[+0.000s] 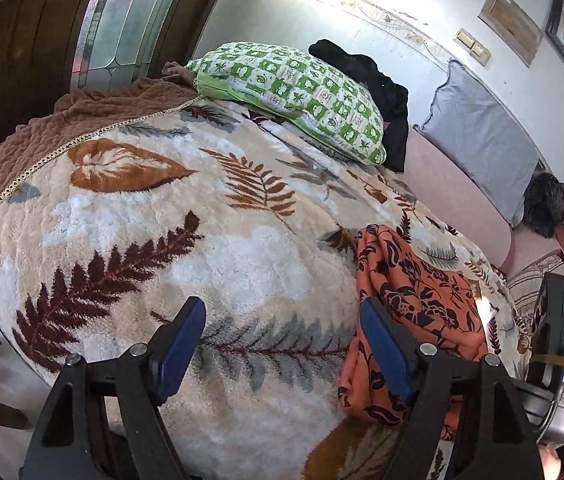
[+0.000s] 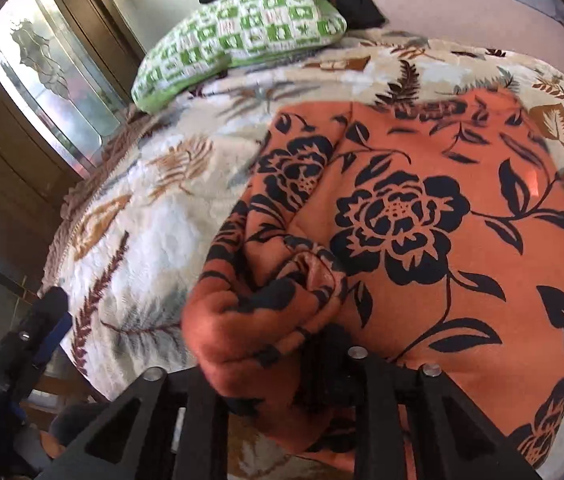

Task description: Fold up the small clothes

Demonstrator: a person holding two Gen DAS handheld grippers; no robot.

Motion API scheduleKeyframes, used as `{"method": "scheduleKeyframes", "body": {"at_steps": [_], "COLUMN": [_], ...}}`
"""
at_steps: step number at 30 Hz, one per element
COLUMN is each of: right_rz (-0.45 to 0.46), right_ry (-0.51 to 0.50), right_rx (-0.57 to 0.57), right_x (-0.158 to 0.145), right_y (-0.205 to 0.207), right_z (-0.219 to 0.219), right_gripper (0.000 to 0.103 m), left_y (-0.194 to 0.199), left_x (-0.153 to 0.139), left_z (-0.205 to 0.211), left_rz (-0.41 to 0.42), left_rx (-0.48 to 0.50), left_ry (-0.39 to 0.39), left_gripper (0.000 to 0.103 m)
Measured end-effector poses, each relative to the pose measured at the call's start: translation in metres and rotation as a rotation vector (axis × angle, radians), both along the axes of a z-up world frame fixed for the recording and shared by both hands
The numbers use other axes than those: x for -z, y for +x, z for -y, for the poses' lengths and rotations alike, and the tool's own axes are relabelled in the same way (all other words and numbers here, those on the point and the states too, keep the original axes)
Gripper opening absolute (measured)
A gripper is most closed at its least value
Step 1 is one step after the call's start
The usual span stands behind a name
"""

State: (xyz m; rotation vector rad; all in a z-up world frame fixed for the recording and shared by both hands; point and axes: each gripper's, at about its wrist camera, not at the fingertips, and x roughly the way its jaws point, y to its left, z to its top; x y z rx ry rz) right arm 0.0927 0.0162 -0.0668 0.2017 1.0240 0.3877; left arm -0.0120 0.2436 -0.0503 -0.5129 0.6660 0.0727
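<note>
An orange garment with a black flower print (image 2: 434, 208) lies on a fluffy leaf-patterned blanket (image 1: 162, 240); it also shows in the left wrist view (image 1: 414, 292) at the right. My right gripper (image 2: 282, 364) is shut on a bunched fold of the orange garment, and the cloth hides its fingertips. My left gripper (image 1: 282, 344) is open and empty, hovering over the blanket just left of the garment, its right finger (image 1: 386, 352) at the cloth's edge. The left gripper also shows in the right wrist view (image 2: 42, 332) at the far left. The right gripper's body shows in the left wrist view (image 1: 554, 344).
A green-and-white patterned pillow (image 1: 294, 92) lies at the far side of the bed with a black garment (image 1: 374, 76) behind it. A grey cushion (image 1: 482, 132) leans on the wall over a pink sheet (image 1: 454, 192). A brown quilted cover (image 1: 42, 136) lies at the left. A glass-panelled door (image 2: 46, 80) stands beyond.
</note>
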Motion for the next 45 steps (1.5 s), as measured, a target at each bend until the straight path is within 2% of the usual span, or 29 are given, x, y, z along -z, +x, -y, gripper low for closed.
{"method": "scheduleKeyframes", "body": {"at_steps": [2,3,6,10,13,17,19,20,21,22,23,25,26,28,34,39,42,45], "right_rz": [-0.028,-0.028,-0.009,0.024,0.065,0.059,0.042,0.033,0.026,0.021,0.013,-0.028,-0.063,-0.123,-0.138,-0.141,-0.126,-0.093], "right_ry": [0.075,0.088,0.184,0.357,0.4,0.432,0.465,0.472,0.476,0.482,0.488,0.486,0.485,0.496,0.536,0.571,0.606,0.622], "right_rx": [-0.052,-0.068,-0.095,0.023,0.109,0.174,0.19,0.193,0.192,0.185,0.175,0.149,0.14,0.128,0.116,0.102,0.104,0.113], "right_x": [-0.003,-0.006,-0.011,-0.024,-0.032,-0.026,-0.024,-0.021,-0.018,-0.016,-0.013,-0.001,0.007,0.022,0.032,0.032,0.025,0.015], "right_y": [0.004,0.002,-0.011,-0.027,-0.038,-0.044,-0.046,-0.047,-0.045,-0.045,-0.044,-0.039,-0.036,-0.034,-0.032,-0.037,-0.041,-0.044], "right_z": [0.0,0.001,0.008,0.056,0.096,0.132,0.149,0.152,0.154,0.156,0.158,0.153,0.152,0.152,0.155,0.163,0.172,0.189], "right_gripper": [0.076,0.079,0.079,0.079,0.079,0.08,0.08,0.08,0.08,0.08,0.08,0.08,0.08,0.08,0.082,0.082,0.082,0.082], "left_y": [0.001,0.001,0.0,-0.001,0.004,0.018,0.027,0.033,0.038,0.041,0.044,0.038,0.034,0.027,0.022,0.016,0.032,0.057], "left_x": [0.0,0.0,-0.003,-0.01,-0.017,-0.025,-0.022,-0.018,-0.012,-0.007,0.002,0.024,0.039,0.05,0.014,-0.033,-0.051,-0.044], "left_z": [0.002,0.003,0.006,0.023,0.054,0.106,0.119,0.119,0.114,0.108,0.098,0.079,0.07,0.062,0.074,0.088,0.11,0.136], "left_rz": [-0.001,0.002,0.008,0.008,-0.007,-0.035,-0.073,-0.097,-0.128,-0.156,-0.207,-0.277,-0.318,-0.319,-0.269,-0.157,-0.091,-0.089], "left_rx": [0.014,0.017,0.036,0.111,0.233,0.347,0.342,0.322,0.292,0.262,0.227,0.163,0.132,0.105,0.122,0.136,0.204,0.294], "left_ry": [-0.009,-0.01,-0.007,0.001,-0.011,0.061,0.116,0.12,0.103,0.084,0.057,-0.019,-0.064,-0.126,0.028,0.166,0.223,0.268], "left_gripper": [0.08,0.08,0.08,0.08,0.08,0.08,0.08,0.079,0.074,0.049,0.029,0.029,0.036,0.041,0.047,0.052,0.064,0.066]}}
